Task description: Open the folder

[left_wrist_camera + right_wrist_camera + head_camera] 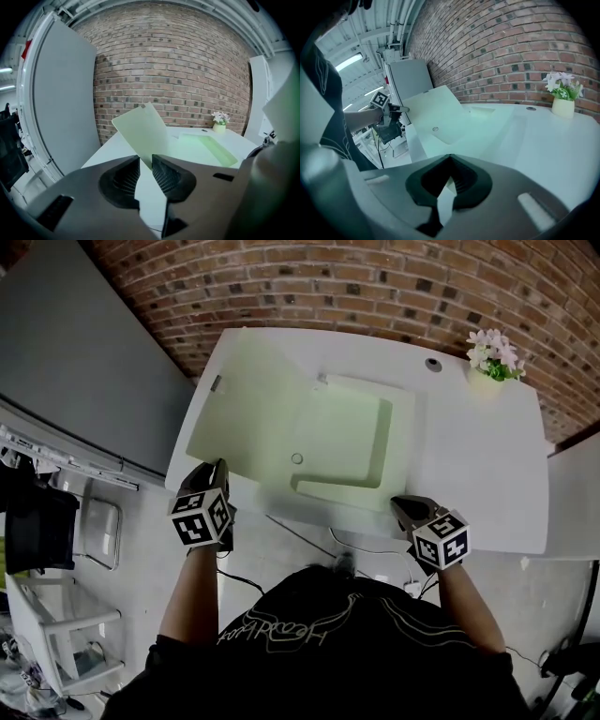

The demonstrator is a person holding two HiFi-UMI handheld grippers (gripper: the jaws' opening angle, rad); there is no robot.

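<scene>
A pale green folder (347, 442) lies open on the white table (478, 465). Its left cover (239, 409) stands tilted up off the table, and no gripper grasps it. My left gripper (217, 470) hovers at the table's front left edge, just below that cover's near corner. In the left gripper view its jaws (146, 173) are open, with the cover (143, 136) rising beyond the gap. My right gripper (401, 507) rests at the folder's front right corner. In the right gripper view its jaws (449, 180) look shut, with nothing seen between them.
A small pot of white flowers (492, 357) and a round cable hole (432, 363) sit at the table's far right. A brick wall runs behind the table. A grey panel (75, 381) stands to the left, with white chairs (66, 615) on the floor below it.
</scene>
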